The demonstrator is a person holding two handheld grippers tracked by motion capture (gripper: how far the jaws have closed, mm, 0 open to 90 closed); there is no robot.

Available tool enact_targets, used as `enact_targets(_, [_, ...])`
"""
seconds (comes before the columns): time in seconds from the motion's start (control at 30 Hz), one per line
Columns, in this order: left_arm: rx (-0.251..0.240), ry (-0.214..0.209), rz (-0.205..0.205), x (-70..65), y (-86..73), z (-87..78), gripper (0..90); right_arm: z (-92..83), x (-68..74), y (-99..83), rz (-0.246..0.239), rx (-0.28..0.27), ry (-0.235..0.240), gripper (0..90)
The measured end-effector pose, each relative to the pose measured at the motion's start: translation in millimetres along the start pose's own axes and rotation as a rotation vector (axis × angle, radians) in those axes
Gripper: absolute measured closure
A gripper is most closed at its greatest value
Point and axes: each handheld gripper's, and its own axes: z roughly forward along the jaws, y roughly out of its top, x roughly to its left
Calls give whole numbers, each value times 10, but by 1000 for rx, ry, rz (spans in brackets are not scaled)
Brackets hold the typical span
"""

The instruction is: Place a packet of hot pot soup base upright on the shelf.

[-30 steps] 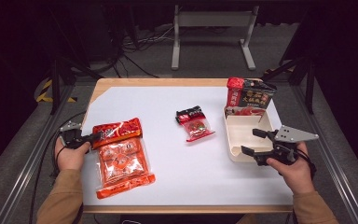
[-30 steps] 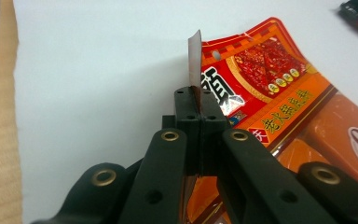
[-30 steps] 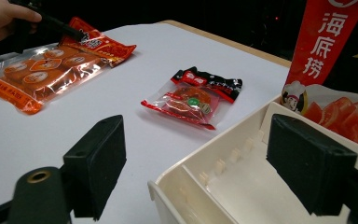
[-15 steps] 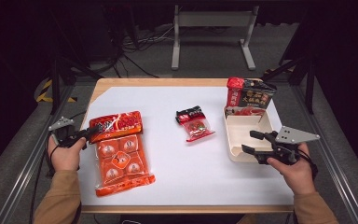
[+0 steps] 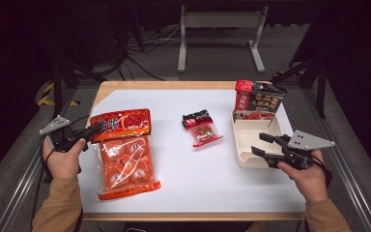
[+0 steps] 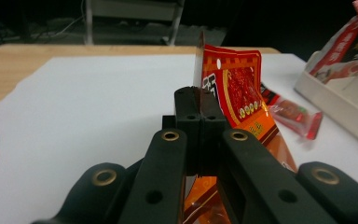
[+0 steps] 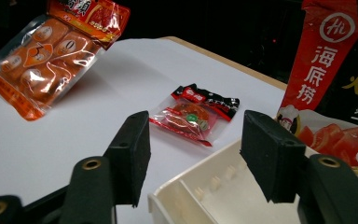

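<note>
My left gripper is shut on the top edge of a large orange snack bag. The bag's top is raised off the white sheet while its lower end hangs down to it. In the left gripper view the jaws pinch the bag edge-on. My right gripper hovers at the near left corner of a beige tray. Its jaws have just been closing and still stand apart. The tray's corner lies below and between them, untouched. The bag hangs tilted at the far left.
A small red packet lies flat mid-table, between bag and tray. A tall red-and-black pack leans at the tray's far end. White sheet covers the wooden table; dark floor, cables and a metal stand lie beyond its far edge.
The left gripper has risen and lifted the bag's top edge off the sheet. The right gripper's jaws have narrowed while that hand stayed put.
</note>
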Motion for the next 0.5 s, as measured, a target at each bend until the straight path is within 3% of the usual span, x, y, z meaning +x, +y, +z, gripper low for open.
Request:
enact_targets(0.17, [-39,-49,28,-146,110,-88,900,13,21,17,37,38,17,423])
enact_targets(0.27, [-51,-70,40,-220,149,-122,900,12,40,29,65,62,2,409])
enact_targets(0.33, [-54,-73,47,-240,160,-130,900,12,45,34,59,62,1,408])
enact_targets(0.4, [-55,-79,88,-329,208,-162,900,12,59,47,60,68,0,401])
enact_targets(0.5, [-63,-90,113,-408,248,-190,900,12,65,58,50,63,0,400])
